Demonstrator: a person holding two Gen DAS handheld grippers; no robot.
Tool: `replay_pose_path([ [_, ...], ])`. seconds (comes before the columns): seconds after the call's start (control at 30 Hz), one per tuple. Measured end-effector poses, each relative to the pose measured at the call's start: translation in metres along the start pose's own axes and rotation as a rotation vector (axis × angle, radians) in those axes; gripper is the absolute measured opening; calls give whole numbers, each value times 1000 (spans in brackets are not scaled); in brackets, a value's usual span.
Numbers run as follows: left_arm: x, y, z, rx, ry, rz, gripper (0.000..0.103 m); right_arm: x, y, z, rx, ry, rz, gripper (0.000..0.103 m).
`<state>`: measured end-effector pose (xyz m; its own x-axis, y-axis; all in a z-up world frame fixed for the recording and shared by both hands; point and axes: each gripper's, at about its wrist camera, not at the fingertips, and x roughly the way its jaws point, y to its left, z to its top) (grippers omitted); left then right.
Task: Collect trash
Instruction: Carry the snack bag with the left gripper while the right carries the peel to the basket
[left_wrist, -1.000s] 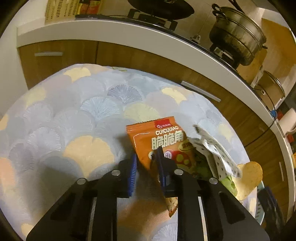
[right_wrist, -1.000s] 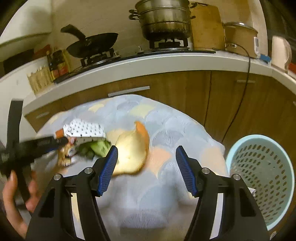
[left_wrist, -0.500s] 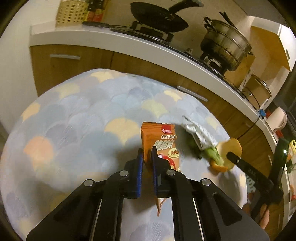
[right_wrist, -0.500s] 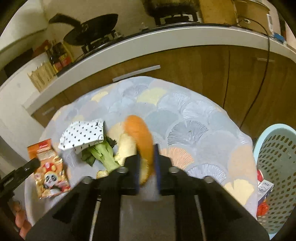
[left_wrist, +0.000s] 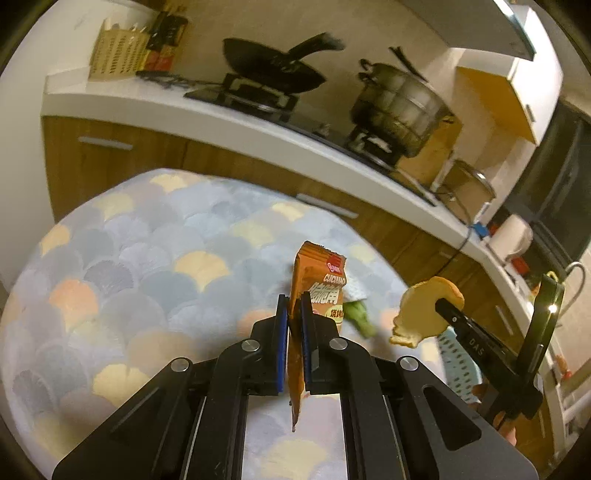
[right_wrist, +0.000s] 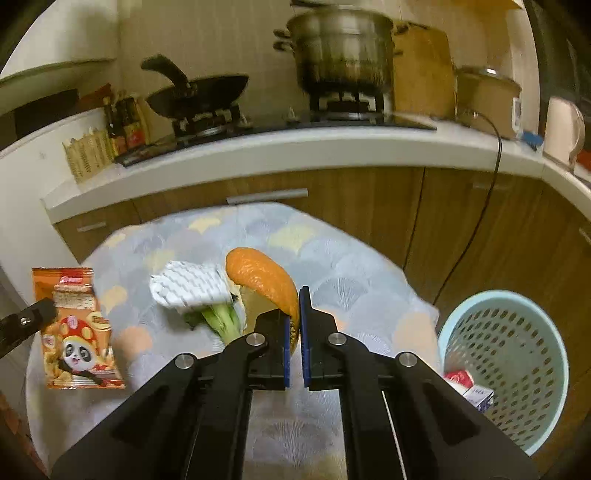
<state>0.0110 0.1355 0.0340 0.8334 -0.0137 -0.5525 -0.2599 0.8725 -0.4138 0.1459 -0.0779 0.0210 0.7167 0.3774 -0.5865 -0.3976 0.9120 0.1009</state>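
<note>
Left gripper (left_wrist: 293, 317) clamped on orange snack bag (left_wrist: 320, 286), lifted clear of the patterned tablecloth (left_wrist: 147, 258). Right gripper (right_wrist: 294, 325) pinched tight on orange peel (right_wrist: 262, 277), also raised. Behind: dotted wrapper (right_wrist: 188, 284) lying over green vegetable scrap (right_wrist: 221, 319) on the cloth. Pale blue basket (right_wrist: 517, 369) beside table, cartons inside. Stove beyond.

Both wrist views look down over the table (left_wrist: 147, 258), near

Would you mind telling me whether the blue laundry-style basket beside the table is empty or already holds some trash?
Not empty: the light blue basket holds a few small cartons at its bottom.
</note>
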Motion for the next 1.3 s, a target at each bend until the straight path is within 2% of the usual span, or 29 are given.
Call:
replay_pose_path([
  [0.2,-8,-33,-2,65,-21,-57,5,-40,-8,6,4,-73,11,3],
  [0.33,0,-62,-4,164,-18,-47,5,-61,-26,4,-2,-130,-38,3],
  [0.4,3,-76,-3,185,-9,-78,5,-69,-44,4,31,-145,-40,3],
  [0.53,7,-111,-5,264,-22,-80,4,-88,-80,2,93,-170,-73,3],
  [0.73,28,-178,-10,387,8,-134,5,-112,-161,-1,221,-180,-154,3],
  [0.83,42,-214,-19,448,16,-145,5,-119,-183,-9,202,-149,-179,3],
  [1.0,79,-263,-44,511,96,-200,5,-117,-202,-26,204,-84,-233,3],
  [1.17,110,-284,-62,528,151,-210,5,-90,-225,-58,208,36,-265,3],
  [1.3,128,-294,-76,563,185,-196,5,-72,-238,-75,227,109,-254,3],
])
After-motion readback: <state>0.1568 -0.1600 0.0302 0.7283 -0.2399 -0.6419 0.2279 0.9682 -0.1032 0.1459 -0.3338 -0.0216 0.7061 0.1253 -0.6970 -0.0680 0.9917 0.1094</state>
